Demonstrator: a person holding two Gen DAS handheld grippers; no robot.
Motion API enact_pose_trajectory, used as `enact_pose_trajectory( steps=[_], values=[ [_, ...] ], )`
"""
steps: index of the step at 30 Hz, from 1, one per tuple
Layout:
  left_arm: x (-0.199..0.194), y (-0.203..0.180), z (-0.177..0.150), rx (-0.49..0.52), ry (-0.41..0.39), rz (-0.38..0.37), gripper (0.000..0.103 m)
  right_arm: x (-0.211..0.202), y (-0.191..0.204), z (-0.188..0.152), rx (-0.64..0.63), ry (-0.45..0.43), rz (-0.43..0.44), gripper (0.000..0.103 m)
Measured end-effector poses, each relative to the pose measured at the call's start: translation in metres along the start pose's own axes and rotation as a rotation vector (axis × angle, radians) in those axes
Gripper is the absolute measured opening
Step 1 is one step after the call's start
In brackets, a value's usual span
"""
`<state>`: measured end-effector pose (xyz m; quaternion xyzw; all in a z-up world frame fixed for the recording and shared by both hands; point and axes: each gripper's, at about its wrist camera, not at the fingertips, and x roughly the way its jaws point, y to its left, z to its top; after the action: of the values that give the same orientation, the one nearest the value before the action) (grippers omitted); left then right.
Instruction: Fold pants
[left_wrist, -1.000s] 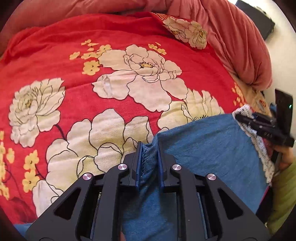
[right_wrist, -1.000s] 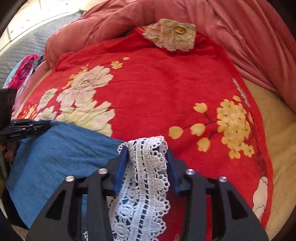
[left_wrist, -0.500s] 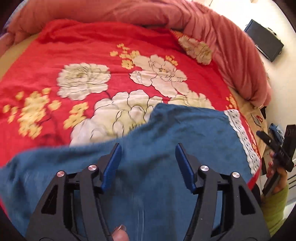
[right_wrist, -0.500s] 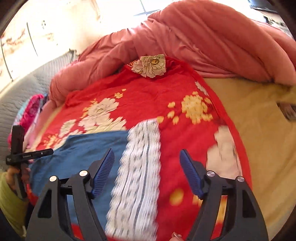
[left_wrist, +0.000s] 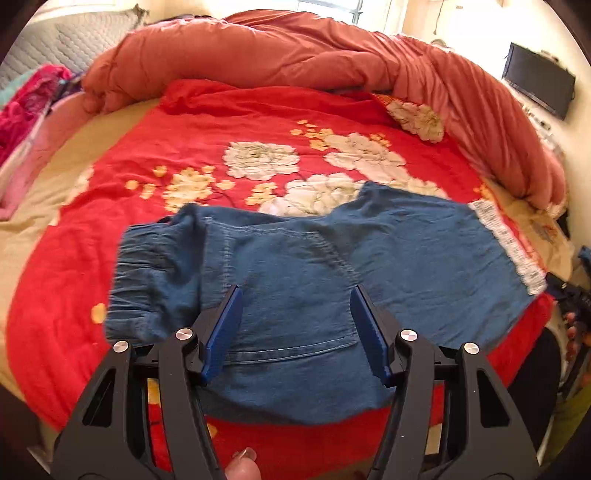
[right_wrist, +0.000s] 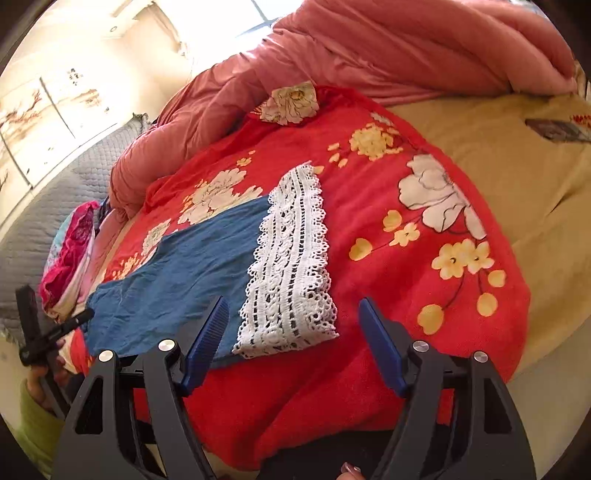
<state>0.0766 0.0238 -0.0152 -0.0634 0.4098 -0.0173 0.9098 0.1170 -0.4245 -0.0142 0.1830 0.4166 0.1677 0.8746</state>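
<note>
Blue denim pants (left_wrist: 314, 266) lie flat on the red floral blanket (left_wrist: 207, 122), the elastic waistband (left_wrist: 144, 273) at the left and a white lace hem (left_wrist: 506, 240) at the right. My left gripper (left_wrist: 295, 325) is open and empty, raised above the pants' near edge. In the right wrist view the lace hem (right_wrist: 291, 266) lies flat beside the blue leg (right_wrist: 184, 273). My right gripper (right_wrist: 291, 339) is open and empty, just short of the hem's near end. The left gripper (right_wrist: 55, 332) shows at the far left there.
A bunched salmon-pink duvet (left_wrist: 332, 51) rings the far side of the bed. A pile of pink clothes (right_wrist: 70, 251) sits at the left edge. Beige sheet (right_wrist: 517, 162) lies to the right. A dark screen (left_wrist: 535, 85) hangs on the wall.
Both grippers let go of the pants, opened wide and pulled back and up. The pants now lie spread on the blanket.
</note>
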Motion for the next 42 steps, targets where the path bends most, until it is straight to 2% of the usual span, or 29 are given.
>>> enact_pose_trajectory(
  steps=[6,8,9,14,15,17,20,23,25,28,30,31,33,36,38,42],
  values=[
    [0.017,-0.005,-0.013,0.062,0.064,0.082,0.053,0.008,-0.007,0.009,0.015,0.027,0.001,0.070],
    [0.022,-0.002,-0.020,0.065,0.070,0.093,0.053,0.016,-0.009,0.007,0.026,0.068,0.015,0.061],
    [0.021,-0.002,-0.021,0.069,0.063,0.095,0.053,0.019,-0.010,0.005,0.030,0.082,0.020,0.060],
    [0.018,-0.004,-0.024,0.076,0.055,0.108,0.053,0.023,-0.008,0.000,0.039,0.114,0.071,0.036],
    [0.018,-0.003,-0.024,0.070,0.054,0.105,0.053,0.023,-0.006,-0.001,0.028,0.114,0.069,0.033],
    [0.018,-0.003,-0.025,0.068,0.053,0.105,0.053,0.018,-0.003,0.000,0.014,0.097,0.093,0.020],
    [0.016,0.001,-0.026,0.056,0.055,0.108,0.054,0.007,0.007,0.001,-0.060,0.077,0.048,0.015],
    [0.013,0.009,-0.026,0.032,0.057,0.098,0.055,-0.002,0.009,0.002,-0.071,0.058,0.028,0.015],
    [0.013,0.014,-0.027,0.020,0.058,0.089,0.055,0.004,0.010,-0.001,-0.098,0.087,-0.022,0.016],
    [0.012,0.016,-0.028,0.019,0.056,0.086,0.054,0.020,0.006,-0.008,-0.107,0.141,-0.084,0.023],
    [0.012,0.018,-0.029,0.017,0.054,0.082,0.055,0.021,0.002,-0.010,-0.084,0.139,-0.076,0.024],
    [0.012,0.019,-0.030,0.015,0.053,0.079,0.055,0.021,0.002,-0.010,-0.082,0.135,-0.081,0.029],
    [0.013,0.019,-0.031,0.016,0.050,0.076,0.055,0.019,0.003,-0.011,-0.086,0.125,-0.102,0.032],
    [0.013,0.019,-0.031,0.021,0.047,0.080,0.055,0.014,0.003,-0.014,-0.074,0.108,-0.130,0.041],
    [0.012,0.019,-0.031,0.029,0.043,0.081,0.055,0.009,0.004,-0.015,-0.063,0.088,-0.154,0.050],
    [0.006,0.020,-0.032,0.023,0.036,0.086,0.056,-0.009,0.011,-0.021,-0.088,0.041,-0.207,0.059]
  ],
)
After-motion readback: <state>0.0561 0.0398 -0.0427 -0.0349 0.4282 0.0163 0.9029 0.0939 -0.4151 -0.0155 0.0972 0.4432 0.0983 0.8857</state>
